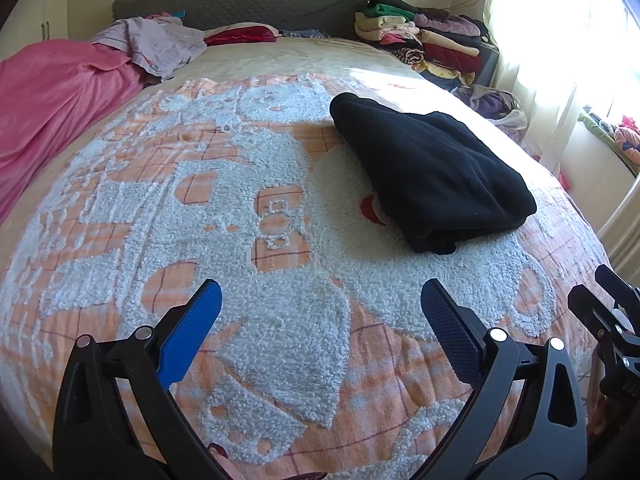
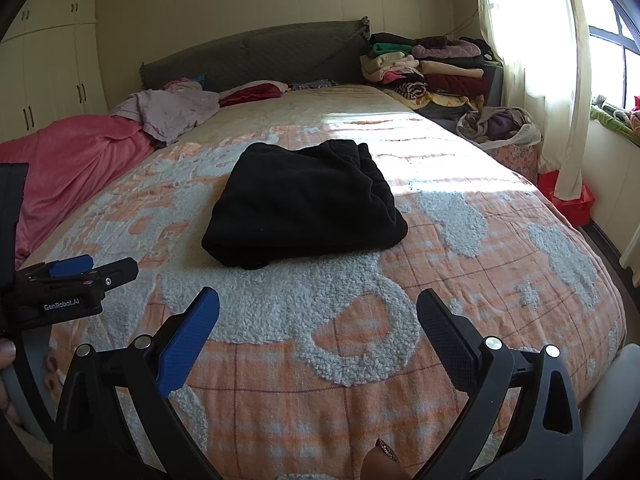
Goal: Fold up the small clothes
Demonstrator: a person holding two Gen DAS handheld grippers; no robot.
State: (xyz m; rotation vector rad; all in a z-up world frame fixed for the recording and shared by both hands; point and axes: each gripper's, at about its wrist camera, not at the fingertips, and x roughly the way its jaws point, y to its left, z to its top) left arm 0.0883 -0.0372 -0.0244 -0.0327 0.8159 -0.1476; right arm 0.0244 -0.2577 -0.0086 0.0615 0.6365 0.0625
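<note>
Nearest my cameras, both sets of tongs hang over the foot end of the bed with their blue-padded fingers spread wide and nothing between them: the left tongs over fleecy white patches, the right tongs over a white ring in the pattern. From the right wrist view I also catch the left tongs side-on at the left edge.

Ahead of me lies the black fleece garment, folded into a thick, roughly rectangular bundle with soft rounded edges. Its layers show as a stacked fold along the near edge, and the far right corner bunches into a few wrinkles. It sits near the middle of the orange-and-white checked bedspread, slightly toward the window side, flat on the cover and touching nothing else.

I see bare bedspread all around the bundle, widest toward the left and toward me. Along the left edge of the bed a crumpled pink blanket spills over, with a pale lilac cloth heaped at the head end beside it. Stacks of folded clothes fill the far right corner by the grey quilted headboard.
</note>
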